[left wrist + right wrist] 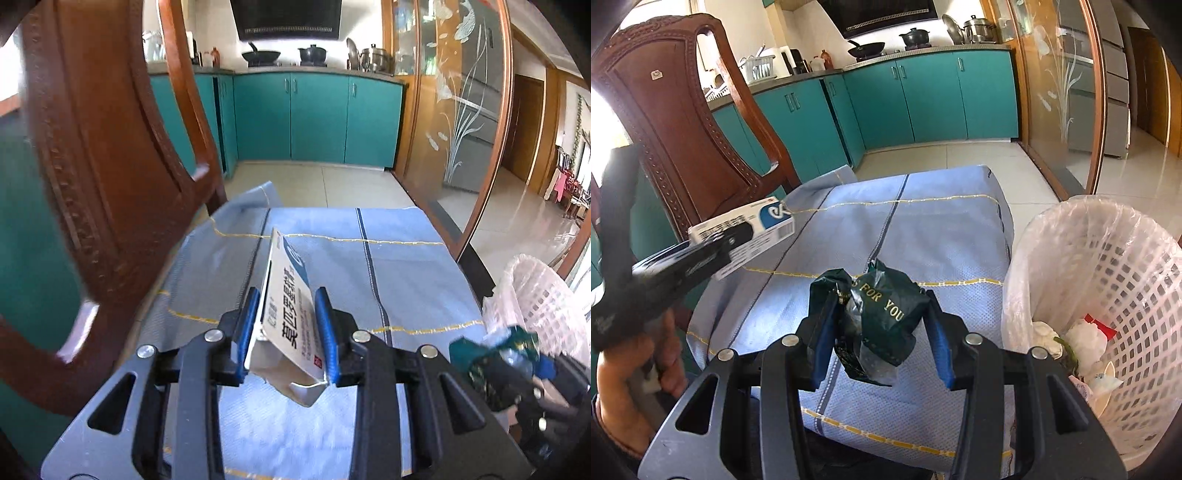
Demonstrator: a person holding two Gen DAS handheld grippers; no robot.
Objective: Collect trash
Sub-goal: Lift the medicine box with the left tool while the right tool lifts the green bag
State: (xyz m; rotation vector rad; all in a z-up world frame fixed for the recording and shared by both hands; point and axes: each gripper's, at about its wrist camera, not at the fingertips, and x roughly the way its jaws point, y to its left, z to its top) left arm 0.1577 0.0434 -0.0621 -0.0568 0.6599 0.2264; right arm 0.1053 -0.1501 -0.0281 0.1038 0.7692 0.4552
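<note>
My left gripper (286, 299) is shut on a white and blue medicine box (291, 310), held above the blue tablecloth (406, 280). The box also shows in the right wrist view (750, 229), with the left gripper (735, 240) on it at the left. My right gripper (879, 302) is shut on a crumpled dark green wrapper (882, 314) with gold letters, above the cloth (923, 229). The wrapper and right gripper appear blurred at the right edge of the left wrist view (495, 354). A white lattice trash basket (1119, 280) with a plastic liner stands to the right and holds several pieces of trash.
A carved wooden chair (683, 122) stands at the table's left side, and shows close in the left wrist view (96, 177). Teal kitchen cabinets (923, 96) line the far wall. A glass sliding door (1060, 92) is at the right. The basket also shows in the left wrist view (543, 306).
</note>
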